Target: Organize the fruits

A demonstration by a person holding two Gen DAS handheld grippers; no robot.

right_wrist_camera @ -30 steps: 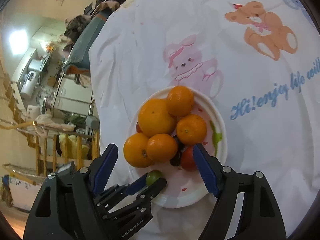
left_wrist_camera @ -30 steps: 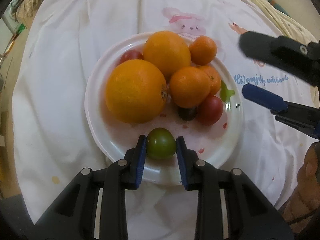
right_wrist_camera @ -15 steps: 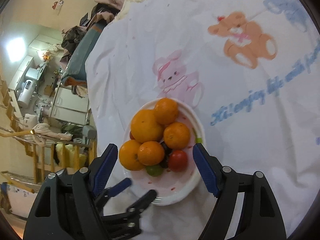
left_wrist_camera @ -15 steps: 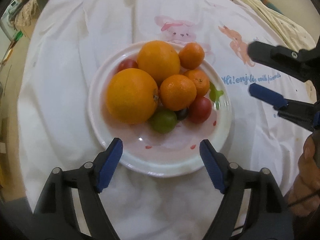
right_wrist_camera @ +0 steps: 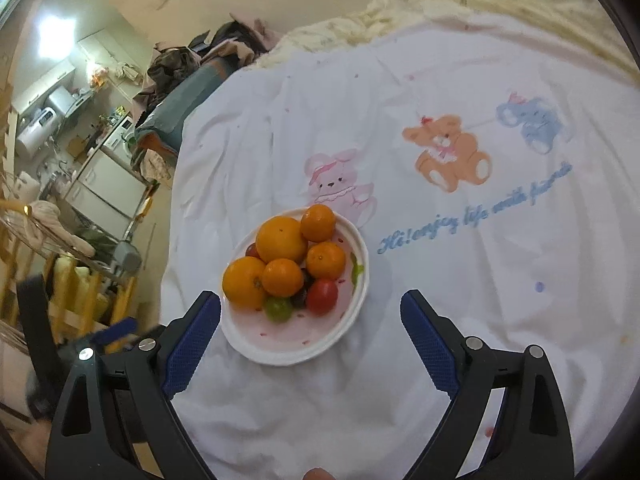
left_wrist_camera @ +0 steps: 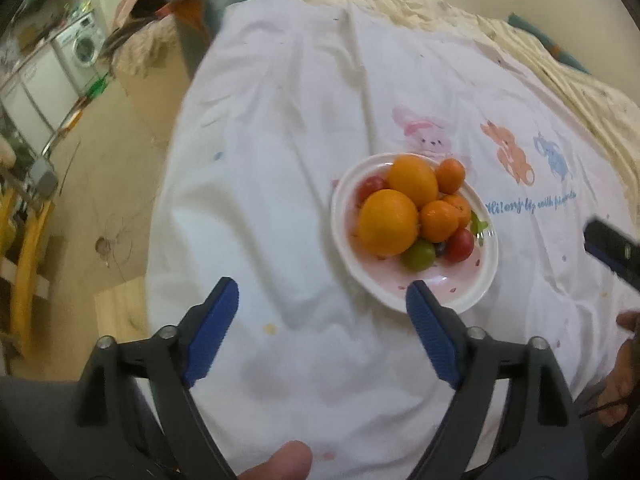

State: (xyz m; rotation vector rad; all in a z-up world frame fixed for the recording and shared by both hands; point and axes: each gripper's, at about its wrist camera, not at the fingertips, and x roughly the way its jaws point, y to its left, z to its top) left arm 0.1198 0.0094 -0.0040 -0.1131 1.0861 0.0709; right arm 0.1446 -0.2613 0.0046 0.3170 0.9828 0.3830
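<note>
White plate (left_wrist_camera: pixel 472 300) on the cartoon-print sheet (left_wrist_camera: pixel 280 200) carries oranges, red tomatoes and a green tomato (left_wrist_camera: pixel 419 255); left gripper (left_wrist_camera: pixel 322 332) and right gripper (right_wrist_camera: pixel 310 338) jaws spread apart, empty.

The right claw (right_wrist_camera: pixel 310 326) is wide open, with nothing between its blue fingers (right_wrist_camera: pixel 192 338). A white plate (right_wrist_camera: pixel 280 350) sits on the white cloth (right_wrist_camera: pixel 440 280) just in front of it. The plate holds a pile of oranges (right_wrist_camera: pixel 280 240), a green tomato (right_wrist_camera: pixel 278 308) and a red tomato (right_wrist_camera: pixel 322 296). A pink bunny picture (right_wrist_camera: pixel 338 184) is just behind the plate.
</note>
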